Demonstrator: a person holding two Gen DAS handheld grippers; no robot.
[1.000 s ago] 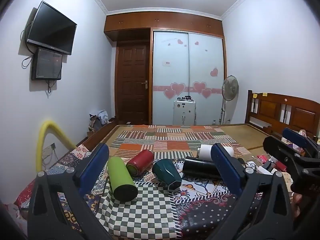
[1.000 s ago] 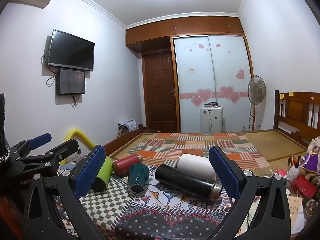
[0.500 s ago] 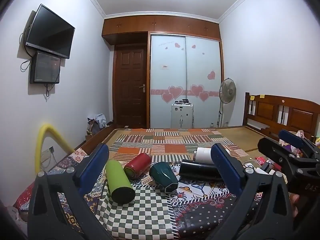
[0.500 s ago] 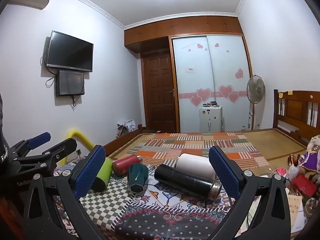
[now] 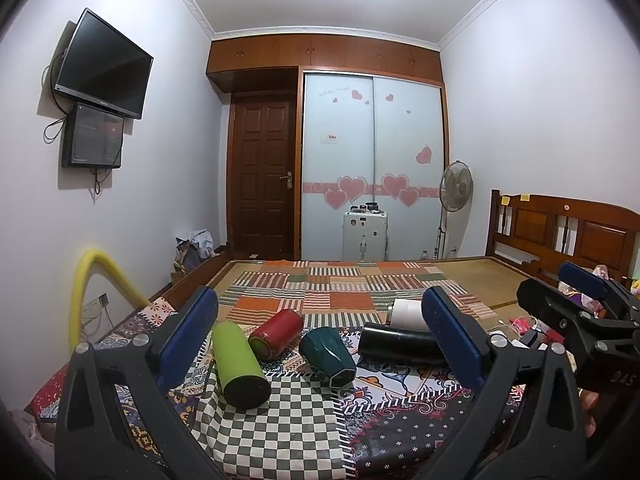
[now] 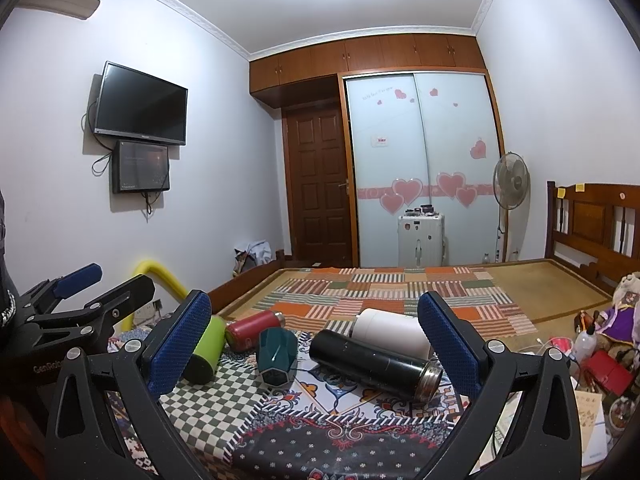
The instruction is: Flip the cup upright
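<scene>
Both our grippers, left [image 5: 320, 336] & right [image 6: 314, 338], spread wide, holding nothing. Teal cup [image 5: 327, 356] lies at 12 o'clock; round neighbours w/ soft bed [image 5: 460, 276] could roll if bumped.

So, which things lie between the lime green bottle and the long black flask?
The red bottle and dark teal faceted cup lie between the lime green bottle and black flask; both views show it.
</scene>
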